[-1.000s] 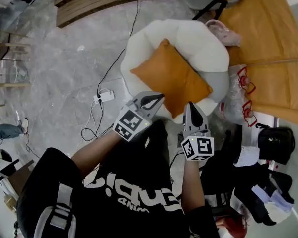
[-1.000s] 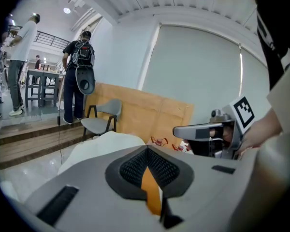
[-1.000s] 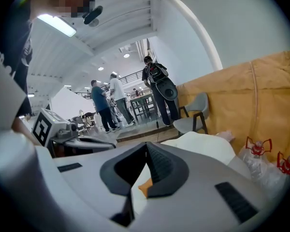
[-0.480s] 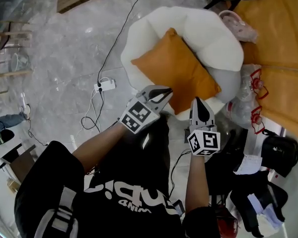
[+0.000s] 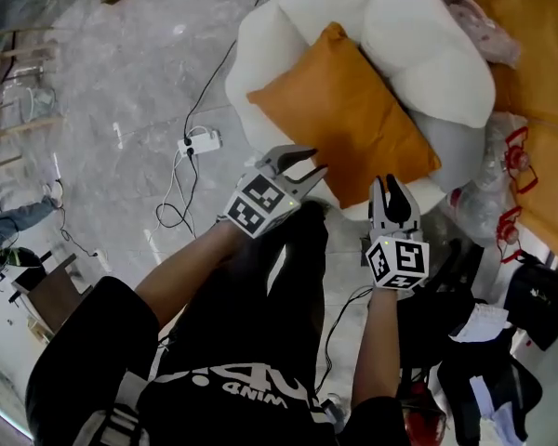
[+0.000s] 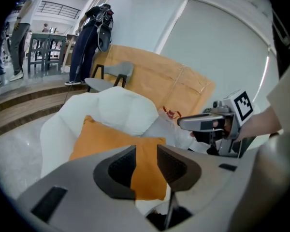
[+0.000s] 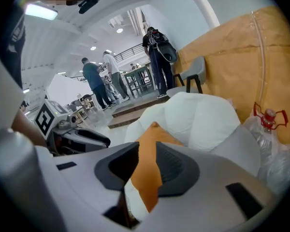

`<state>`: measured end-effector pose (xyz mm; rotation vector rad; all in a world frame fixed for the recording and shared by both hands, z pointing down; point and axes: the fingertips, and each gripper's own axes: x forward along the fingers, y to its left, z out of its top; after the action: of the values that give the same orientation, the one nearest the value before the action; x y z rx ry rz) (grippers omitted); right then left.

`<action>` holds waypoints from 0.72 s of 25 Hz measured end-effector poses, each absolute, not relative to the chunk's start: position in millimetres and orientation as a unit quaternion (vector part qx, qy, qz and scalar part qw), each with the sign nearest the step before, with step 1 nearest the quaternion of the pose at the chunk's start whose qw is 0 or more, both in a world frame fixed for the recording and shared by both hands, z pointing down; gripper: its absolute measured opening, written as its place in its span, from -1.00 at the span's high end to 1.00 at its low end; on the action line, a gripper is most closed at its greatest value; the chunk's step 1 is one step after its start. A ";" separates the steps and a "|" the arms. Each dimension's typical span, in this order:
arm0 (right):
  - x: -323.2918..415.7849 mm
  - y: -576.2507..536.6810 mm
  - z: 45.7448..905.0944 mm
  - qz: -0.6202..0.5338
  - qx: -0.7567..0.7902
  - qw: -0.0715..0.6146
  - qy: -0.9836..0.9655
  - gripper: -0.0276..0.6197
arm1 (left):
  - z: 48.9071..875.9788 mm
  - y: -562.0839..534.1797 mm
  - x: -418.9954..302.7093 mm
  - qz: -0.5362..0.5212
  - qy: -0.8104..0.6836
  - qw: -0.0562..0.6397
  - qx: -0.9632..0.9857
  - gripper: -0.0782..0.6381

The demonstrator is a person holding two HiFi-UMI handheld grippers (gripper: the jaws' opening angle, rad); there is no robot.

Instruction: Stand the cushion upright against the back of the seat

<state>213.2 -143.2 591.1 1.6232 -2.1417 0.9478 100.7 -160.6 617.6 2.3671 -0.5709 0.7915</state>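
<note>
An orange cushion (image 5: 344, 124) lies tilted on a white puffy seat (image 5: 428, 54), its far corner resting against the seat's padded back. My left gripper (image 5: 302, 167) hovers at the cushion's near left edge. Its jaws are opening, with nothing between them. My right gripper (image 5: 393, 186) is just short of the cushion's near right corner; its jaws are also opening and hold nothing. In the left gripper view the cushion (image 6: 106, 139) shows beyond the parted jaws of the left gripper (image 6: 146, 166). The right gripper view has the cushion (image 7: 154, 134) ahead of the right gripper (image 7: 147, 166).
A white power strip (image 5: 203, 142) with cables lies on the grey floor left of the seat. A clear bag of bottles (image 5: 502, 193) and black bags (image 5: 539, 295) crowd the right side. Brown-covered furniture (image 5: 539, 26) stands behind. People (image 7: 94, 83) stand far off.
Both grippers have dropped toward the near edge of the cushion, and their jaws have gone from shut to parted. The cushion has not moved on the seat.
</note>
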 end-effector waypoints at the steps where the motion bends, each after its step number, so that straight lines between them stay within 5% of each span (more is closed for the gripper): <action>1: 213.8 -143.1 603.5 0.336 0.561 0.150 -0.741 0.54 | 630.4 -158.1 99.6 0.302 -0.211 0.294 0.882 0.39; 7: 215.3 -143.5 670.1 0.357 0.544 0.183 -0.737 0.24 | 706.9 -143.7 91.2 0.343 -0.201 0.324 0.858 0.08; 18: 236.2 -162.0 789.7 0.366 0.523 0.283 -0.716 0.11 | 832.6 -171.7 49.1 0.416 -0.296 0.346 0.787 -0.14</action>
<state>236.2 -162.0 789.7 1.3996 -1.9160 0.9797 49.1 -171.7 832.6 2.0436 -0.7678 1.0796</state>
